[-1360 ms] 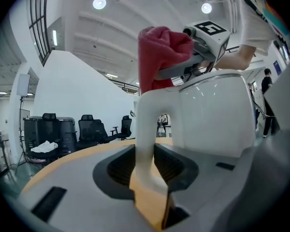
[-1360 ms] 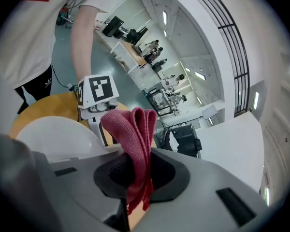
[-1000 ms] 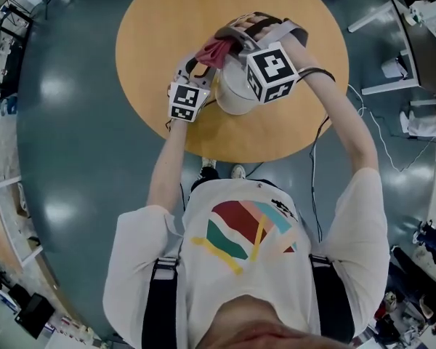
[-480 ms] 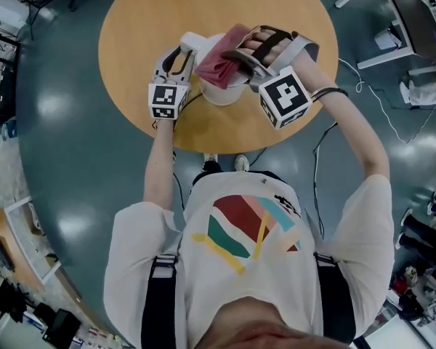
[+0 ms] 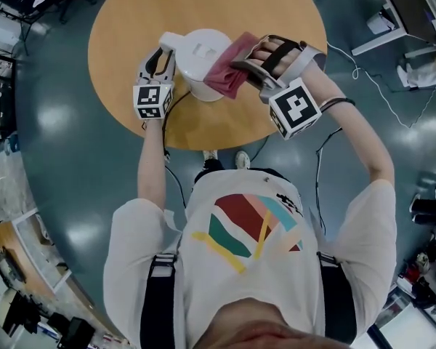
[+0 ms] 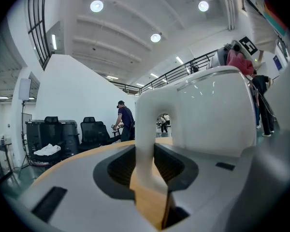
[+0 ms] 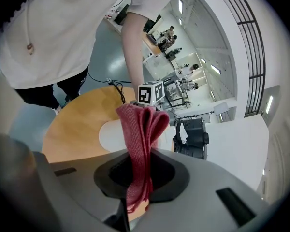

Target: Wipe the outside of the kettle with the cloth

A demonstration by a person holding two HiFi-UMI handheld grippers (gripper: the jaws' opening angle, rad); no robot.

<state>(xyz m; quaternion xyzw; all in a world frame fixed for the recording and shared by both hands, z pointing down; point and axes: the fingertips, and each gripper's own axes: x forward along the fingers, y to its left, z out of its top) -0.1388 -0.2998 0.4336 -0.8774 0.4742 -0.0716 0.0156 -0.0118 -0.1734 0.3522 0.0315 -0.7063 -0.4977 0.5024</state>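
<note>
Over a round wooden table (image 5: 131, 20), left fingers (image 6: 67, 187) clamp kettle handle (image 6: 146, 129), right fingers (image 7: 217, 178) cloth (image 7: 140, 129).

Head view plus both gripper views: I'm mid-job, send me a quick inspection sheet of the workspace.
Surface: round wooden table, bare wood around the kettle.
Job's things: white kettle upright on the table, its handle toward the left tool; red cloth lies over the kettle's right edge in the head view.
Clutter: nothing seen.
Grippers: left tool closed on the handle; right tool pinching the cloth.
Cables: dark cable runs down from the right wrist toward the floor.
Surroundings: glossy teal floor; a person stands far off beside black chairs.
</note>
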